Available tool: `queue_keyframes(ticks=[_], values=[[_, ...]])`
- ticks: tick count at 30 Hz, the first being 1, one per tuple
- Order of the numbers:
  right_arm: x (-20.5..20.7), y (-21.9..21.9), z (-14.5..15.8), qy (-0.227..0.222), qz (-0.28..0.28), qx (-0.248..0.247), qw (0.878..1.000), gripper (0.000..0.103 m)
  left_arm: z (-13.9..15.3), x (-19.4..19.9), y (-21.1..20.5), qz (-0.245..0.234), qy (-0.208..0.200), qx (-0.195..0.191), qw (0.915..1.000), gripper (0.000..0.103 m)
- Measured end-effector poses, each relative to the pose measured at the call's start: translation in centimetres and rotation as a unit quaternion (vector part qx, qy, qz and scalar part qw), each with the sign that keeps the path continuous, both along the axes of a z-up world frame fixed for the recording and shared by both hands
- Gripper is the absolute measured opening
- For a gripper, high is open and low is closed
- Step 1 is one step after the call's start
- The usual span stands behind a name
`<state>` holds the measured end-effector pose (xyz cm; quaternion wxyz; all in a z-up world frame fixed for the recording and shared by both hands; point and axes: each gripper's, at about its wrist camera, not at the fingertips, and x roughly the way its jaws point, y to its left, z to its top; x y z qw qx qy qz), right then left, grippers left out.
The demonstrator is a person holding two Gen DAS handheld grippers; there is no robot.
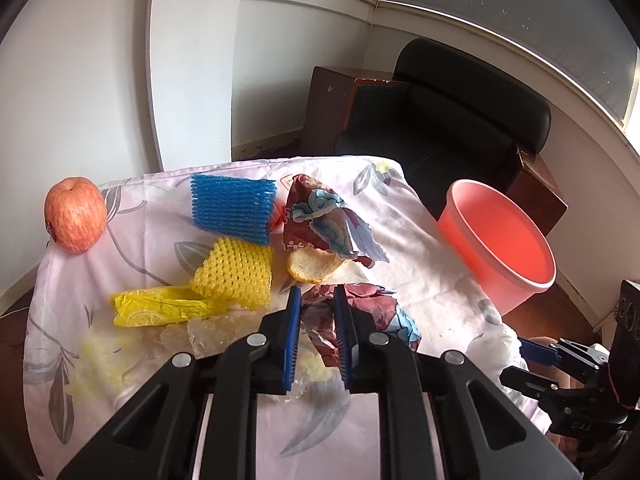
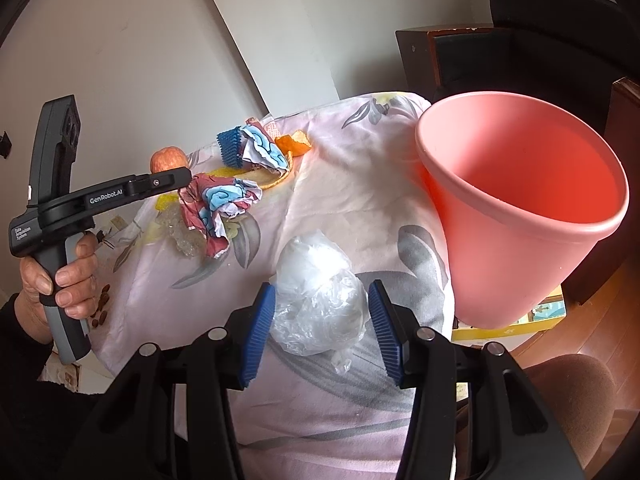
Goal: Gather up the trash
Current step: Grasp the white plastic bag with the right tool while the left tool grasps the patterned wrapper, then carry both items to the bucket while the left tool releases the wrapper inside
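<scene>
A crumpled red-and-blue wrapper (image 1: 360, 308) lies on the floral tablecloth (image 1: 160, 216), and my left gripper (image 1: 317, 300) is shut on its near end. In the right wrist view the left gripper (image 2: 182, 182) meets that wrapper (image 2: 216, 208) at its tip. My right gripper (image 2: 322, 292) is shut on a clear plastic bag (image 2: 320, 300) that fills the gap between its blue pads (image 2: 258, 336). A pink bucket (image 2: 500, 272) stands at the table's right edge, tipped toward me, with nothing visible inside. The bucket (image 1: 492, 284) is right of the left gripper.
Behind the left gripper lie a bread slice (image 1: 316, 266), a second torn wrapper (image 1: 328, 216), blue foam net (image 1: 232, 208), yellow foam net (image 1: 236, 276), a yellow bag (image 1: 156, 306) and an apple (image 1: 76, 214). Orange peel (image 2: 296, 144) sits farther back. A black armchair (image 1: 460, 120) stands beyond the table.
</scene>
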<state>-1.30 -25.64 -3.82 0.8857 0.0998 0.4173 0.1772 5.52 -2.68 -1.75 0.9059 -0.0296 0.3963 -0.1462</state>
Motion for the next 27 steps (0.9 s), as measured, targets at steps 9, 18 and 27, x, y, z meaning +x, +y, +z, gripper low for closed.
queue_keyframes(ticks=[9, 18, 27], values=[[-0.7, -0.6, 1.0, -0.018, -0.008, 0.02, 1.0, 0.028, 2.8, 0.0, 1.2, 0.015, 0.001, -0.065, 0.9978, 0.015], [-1.6, -1.3, 1.8, -0.046, -0.013, 0.025, 0.999, 0.015, 3.9, 0.1, 0.0, 0.01, -0.008, -0.066, 0.9977, 0.015], [-2.0, -3.4, 3.4, -0.076, -0.046, 0.042, 0.995, 0.015, 4.6, 0.5, -2.3, -0.014, -0.019, -0.059, 0.998, 0.015]])
